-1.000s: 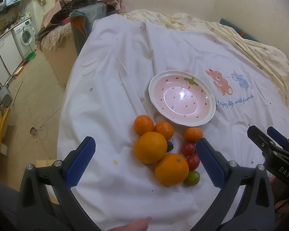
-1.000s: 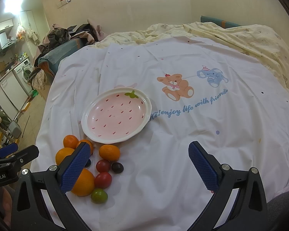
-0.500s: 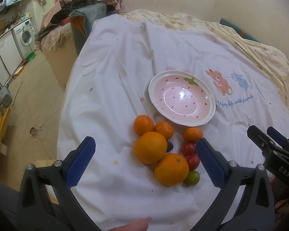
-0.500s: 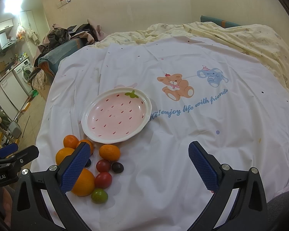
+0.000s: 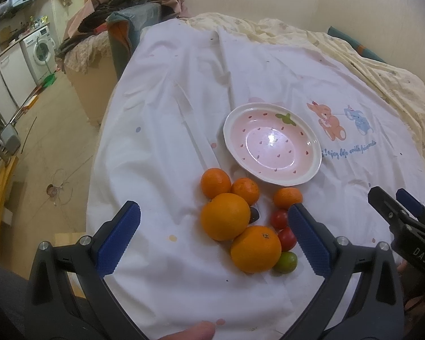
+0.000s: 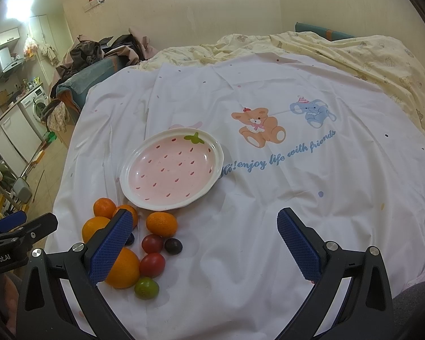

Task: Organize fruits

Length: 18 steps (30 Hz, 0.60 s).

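Looking along our left gripper [image 5: 212, 243], jaws spread and empty, we see a heap of round oranges and small tomatoes [image 5: 240, 221] lying near us, the empty pink strawberry-patterned ceramic plate [image 5: 272, 144] just beyond. Through our right gripper [image 6: 205, 240], likewise released, the heap sits left. Nothing seems sorted yet; next we'd judge closing on one fruit.

Warm, dim indoor light — glare spot on the strawberry plate [image 5: 270, 138]; bright ceiling lamp [image 6: 18, 2] blown out; fisheye edges curve, vignetted.
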Tool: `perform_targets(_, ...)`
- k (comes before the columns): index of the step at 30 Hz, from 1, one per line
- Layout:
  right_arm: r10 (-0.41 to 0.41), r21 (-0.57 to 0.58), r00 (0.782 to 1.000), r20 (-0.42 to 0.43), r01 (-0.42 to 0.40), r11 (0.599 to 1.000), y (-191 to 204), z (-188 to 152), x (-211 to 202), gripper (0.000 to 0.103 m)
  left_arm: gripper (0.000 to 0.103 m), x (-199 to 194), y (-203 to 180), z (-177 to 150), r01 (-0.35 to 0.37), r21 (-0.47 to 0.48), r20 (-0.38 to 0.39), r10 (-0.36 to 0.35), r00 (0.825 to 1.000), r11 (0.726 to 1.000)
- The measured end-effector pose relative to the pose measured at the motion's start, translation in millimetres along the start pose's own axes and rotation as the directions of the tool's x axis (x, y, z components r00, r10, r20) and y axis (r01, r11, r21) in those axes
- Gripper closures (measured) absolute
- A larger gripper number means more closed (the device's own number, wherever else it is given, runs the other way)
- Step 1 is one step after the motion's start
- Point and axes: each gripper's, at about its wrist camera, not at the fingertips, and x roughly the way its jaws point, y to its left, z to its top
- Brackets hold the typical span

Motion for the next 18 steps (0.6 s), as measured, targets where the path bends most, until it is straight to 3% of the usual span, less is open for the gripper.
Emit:
perform_targets(6,0.002,0.002,1.0,-0.004,-0.002,1.0,-1,0,1,0.0,0.0,5,3,-1,-0.001,-0.012,-0.014,0.001,1.0,1.0)
perform_targets(10,0.003,0.011,1.0,-0.016,-0.003,1.0,0,-2,1,0.0,0.001,23,15,-4,0.005,-0.078,-0.097,-0.012,0.995,0.997)
perform_targets(12,-0.008,0.012,1.0,-0.021,0.008,1.0,1,-3,3,0.0,0.004,36,19,-9,0.002,-0.097,-0.161,-0.018,0.987,0.995)
perform_targets(14,-0.023,0.005,0.999,-0.025,0.023,1.0,2,-3,4,0.0,0.015,53,19,-15,0.037,-0.123,-0.241,-0.066,0.968,0.992)
perform_targets(18,-0.022,0.013,0.999,-0.039,0.023,1.0,1,-4,8,0.0,0.015,73,8,-27,0.086,-0.156,-0.323,-0.133,0.937,0.984)
